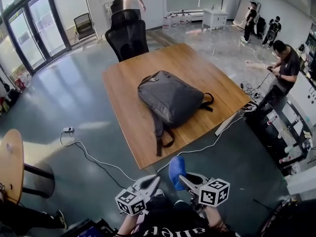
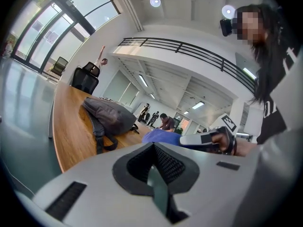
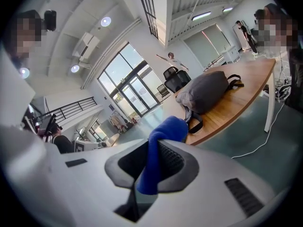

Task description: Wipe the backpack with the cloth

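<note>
Wooden surface (image 1: 123, 83) carries the grey backpack (image 1: 170, 98), lying flat near its middle with its straps trailing toward the near edge. Blue cloth (image 1: 177, 171) is held off the surface, well apart from the backpack — pinched in the right tongs (image 1: 183, 178). Left tongs (image 1: 156, 179) sit just beside — pressed together on nothing.

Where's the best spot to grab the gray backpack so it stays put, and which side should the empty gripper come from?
Probably the strap loop trailing off the backpack toward the table's near edge. It is thin and lies flat, so jaws could close over it, while the body looks too broad and puffy. The left gripper would come in from that near side.
</note>
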A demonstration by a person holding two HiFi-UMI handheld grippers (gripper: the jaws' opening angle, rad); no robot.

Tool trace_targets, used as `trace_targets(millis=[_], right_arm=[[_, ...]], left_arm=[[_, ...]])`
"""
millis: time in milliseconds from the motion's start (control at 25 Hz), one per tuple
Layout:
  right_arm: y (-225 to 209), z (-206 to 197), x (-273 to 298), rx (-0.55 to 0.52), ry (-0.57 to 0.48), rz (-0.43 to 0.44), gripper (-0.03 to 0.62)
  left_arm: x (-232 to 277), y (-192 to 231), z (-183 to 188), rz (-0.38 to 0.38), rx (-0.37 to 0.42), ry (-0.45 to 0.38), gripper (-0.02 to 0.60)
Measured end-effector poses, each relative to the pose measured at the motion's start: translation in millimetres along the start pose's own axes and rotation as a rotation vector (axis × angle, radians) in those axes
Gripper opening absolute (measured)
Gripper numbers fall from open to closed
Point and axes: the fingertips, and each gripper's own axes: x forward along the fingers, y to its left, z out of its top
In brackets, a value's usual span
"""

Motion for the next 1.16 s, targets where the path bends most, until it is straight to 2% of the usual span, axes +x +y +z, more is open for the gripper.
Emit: trace_targets(millis=[360, 720, 1160], right_arm=[[-6.9, -28.0, -42.4, -0.059, 0.016, -0.024, 0.063], [-9.2, -46.7, -57.1, -0.059, 0.023, -0.025, 0.063], [-2.1, -52.3, -61.7, -0.076, 0.045, -0.001, 0.063]], left_arm=[[14.5, -54.3, -33.2, -0.058, 0.054, 0.062, 0.000], [8.9, -67.7, -50.3, -0.047, 0.064, 0.070, 0.000], [2.3, -73.5, -53.0, -0.015, 0.069, 0.069, 0.000]])
